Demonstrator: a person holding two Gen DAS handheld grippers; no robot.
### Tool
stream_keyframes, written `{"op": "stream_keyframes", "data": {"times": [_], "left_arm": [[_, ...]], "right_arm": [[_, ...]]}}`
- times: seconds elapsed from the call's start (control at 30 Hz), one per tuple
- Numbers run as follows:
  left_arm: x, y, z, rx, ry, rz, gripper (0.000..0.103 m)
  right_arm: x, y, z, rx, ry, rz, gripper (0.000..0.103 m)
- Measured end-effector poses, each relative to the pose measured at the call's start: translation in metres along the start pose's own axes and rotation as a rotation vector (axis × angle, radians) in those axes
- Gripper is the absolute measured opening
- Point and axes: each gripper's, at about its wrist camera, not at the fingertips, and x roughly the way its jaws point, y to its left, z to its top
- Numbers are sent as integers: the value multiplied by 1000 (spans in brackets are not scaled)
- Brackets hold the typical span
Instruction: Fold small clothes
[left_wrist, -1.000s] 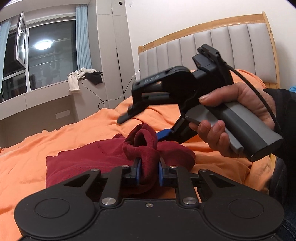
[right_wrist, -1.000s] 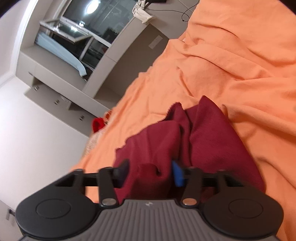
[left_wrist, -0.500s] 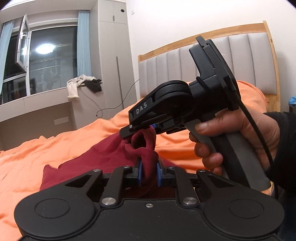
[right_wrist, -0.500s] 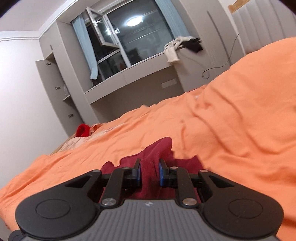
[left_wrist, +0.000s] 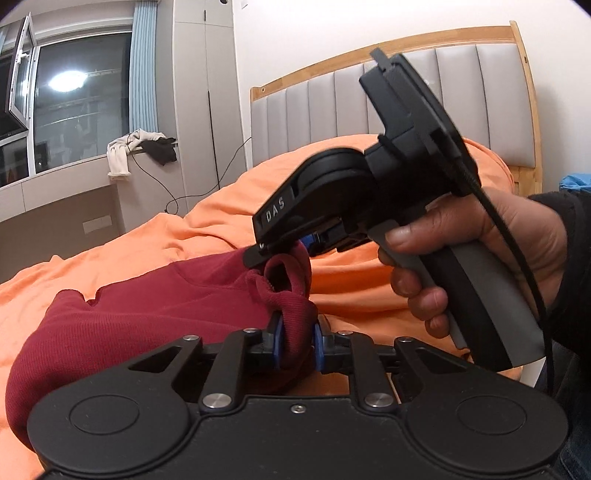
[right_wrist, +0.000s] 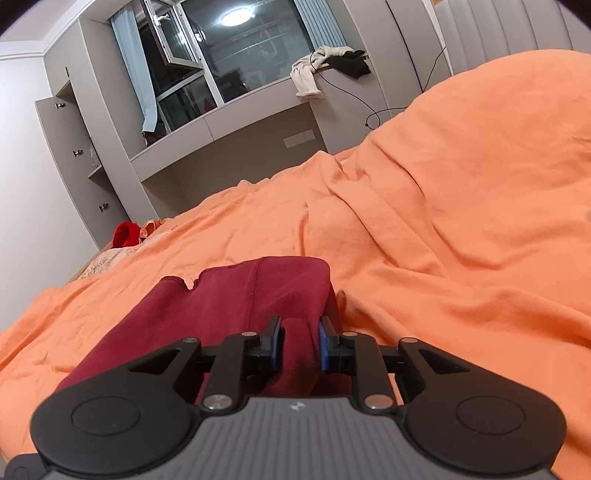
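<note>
Dark red garment (left_wrist: 155, 314) lies on the orange bedsheet (left_wrist: 110, 258), below the padded headboard (left_wrist: 332, 99) end of the bed. Ribbed knit, seam visible in the right wrist view. Most of the cloth lies low over the sheet; one edge is drawn up off it at two points.

Left gripper (left_wrist: 297, 345): jaws nearly closed, blue pads pressing from both sides on a bunched fold of the garment. The fold stands up between the pads and loops toward the other tool.

Right gripper (right_wrist: 300, 347): jaws narrow, blue pads clamped on a thick roll of the same red cloth. Its jaws closed down within the last second and have eased slightly wider since, with cloth between them throughout. In the left wrist view this gripper sits just past the left one, toward the headboard, its tip on the raised loop of fabric. A hand (left_wrist: 476, 254) in a dark sleeve (left_wrist: 569, 258) grips its grey handle, and a black cable runs down past the wrist.

Away from the headboard: window (right_wrist: 236, 55) with a ceiling light reflected, pale and black clothes (right_wrist: 325, 70) heaped on the ledge beside it. A bright red item (right_wrist: 125, 234) lies at the far edge of the bed, well apart from the garment.
</note>
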Motion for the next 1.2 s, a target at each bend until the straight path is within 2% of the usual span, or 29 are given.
{"op": "stream_keyframes", "data": {"times": [0.1,0.2,0.27,0.3,0.37,0.43,0.47,0.53,0.7,0.97,1.13,1.2], "left_arm": [[-2,1,2,-18,-3,-22,29],[-7,4,4,-38,-6,-37,35],[-11,7,7,-58,-9,-43,41],[-11,7,10,-69,-13,-44,47],[-18,10,13,-89,-29,-44,59],[-24,14,18,-112,-49,-29,74],[-26,16,20,-122,-61,-7,79],[-30,20,23,-140,-90,52,94],[-35,39,29,-201,-119,170,102],[-44,87,29,-342,-78,340,102],[-39,116,20,-438,23,431,102],[-37,124,13,-475,56,441,102]], "right_arm": [[1,-1,-1,-4,6,-9,28],[2,-3,-1,0,12,-22,37],[1,-6,-1,18,15,-11,57],[0,-8,-1,28,14,-5,64],[-2,-10,0,46,11,5,84],[-4,-13,0,68,9,20,97],[-4,-15,0,80,9,25,101],[-3,-19,1,102,11,32,102],[-1,-22,1,126,29,26,103],[7,-19,-6,124,95,42,103],[19,-17,-16,133,187,21,103],[23,-18,-22,140,207,19,103]]}}
